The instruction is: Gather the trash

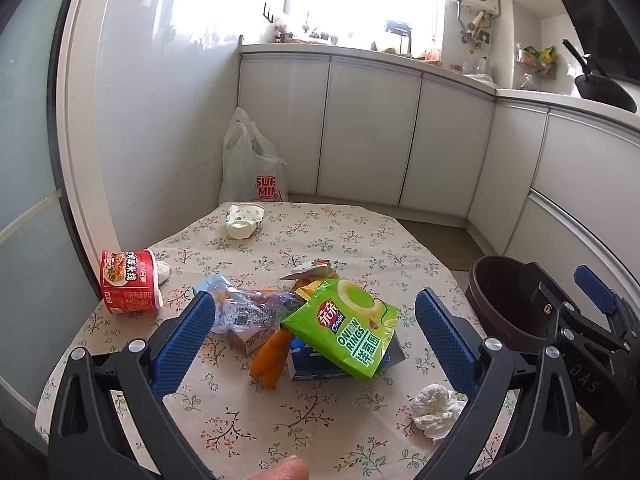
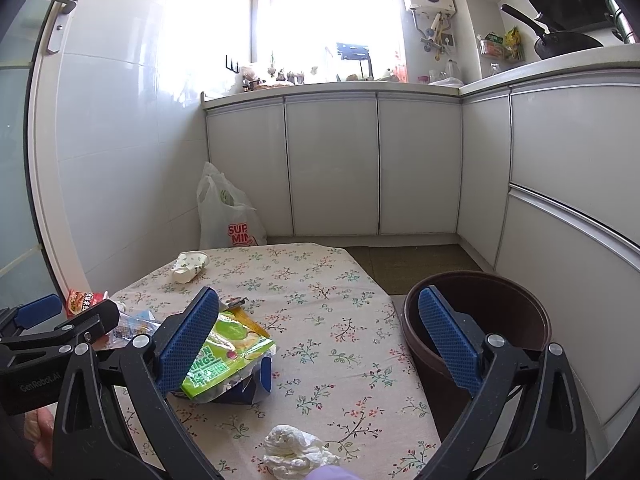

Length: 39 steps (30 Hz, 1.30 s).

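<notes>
A heap of trash lies mid-table: a green onion-rings bag on a blue box, a crushed clear bottle and an orange wrapper. A red noodle cup stands at the left edge. Farther back lies a crumpled paper cup, and a white tissue wad sits near the front. My left gripper hangs open just above the heap. My right gripper is open over bare cloth, between the heap and a brown bin.
The flowered tablecloth covers a small table whose right edge meets the bin on the floor. A white plastic bag leans in the corner below white cabinets. A black wok sits on the counter.
</notes>
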Motion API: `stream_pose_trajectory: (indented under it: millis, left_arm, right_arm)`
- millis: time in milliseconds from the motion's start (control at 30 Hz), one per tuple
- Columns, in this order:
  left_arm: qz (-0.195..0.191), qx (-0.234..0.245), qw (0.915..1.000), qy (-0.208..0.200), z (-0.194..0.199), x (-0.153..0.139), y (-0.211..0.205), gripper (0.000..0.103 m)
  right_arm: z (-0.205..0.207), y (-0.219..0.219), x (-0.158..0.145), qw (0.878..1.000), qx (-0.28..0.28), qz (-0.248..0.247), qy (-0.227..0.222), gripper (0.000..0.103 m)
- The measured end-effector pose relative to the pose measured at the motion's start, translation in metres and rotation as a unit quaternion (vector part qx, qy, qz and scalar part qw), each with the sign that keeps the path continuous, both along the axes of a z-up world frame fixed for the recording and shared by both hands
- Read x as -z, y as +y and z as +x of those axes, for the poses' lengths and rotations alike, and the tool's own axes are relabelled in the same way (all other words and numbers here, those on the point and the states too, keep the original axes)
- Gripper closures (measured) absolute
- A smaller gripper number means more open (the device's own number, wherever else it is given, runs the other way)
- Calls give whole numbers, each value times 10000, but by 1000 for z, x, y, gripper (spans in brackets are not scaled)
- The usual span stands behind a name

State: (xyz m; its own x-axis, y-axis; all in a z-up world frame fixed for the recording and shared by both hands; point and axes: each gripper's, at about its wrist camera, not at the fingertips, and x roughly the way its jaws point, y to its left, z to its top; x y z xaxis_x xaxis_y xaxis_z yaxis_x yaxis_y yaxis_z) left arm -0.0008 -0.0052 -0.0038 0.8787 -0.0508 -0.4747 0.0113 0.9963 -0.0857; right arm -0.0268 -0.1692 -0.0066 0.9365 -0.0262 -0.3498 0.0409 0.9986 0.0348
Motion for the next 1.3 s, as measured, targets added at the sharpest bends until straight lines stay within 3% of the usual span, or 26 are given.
stream_pose_trajectory:
  millis: [1300]
  left_arm:
    - [-5,-12,9998,197,5,6,2,6]
  right_arm:
    - [4,0,5,9999,-39,34,161,7]
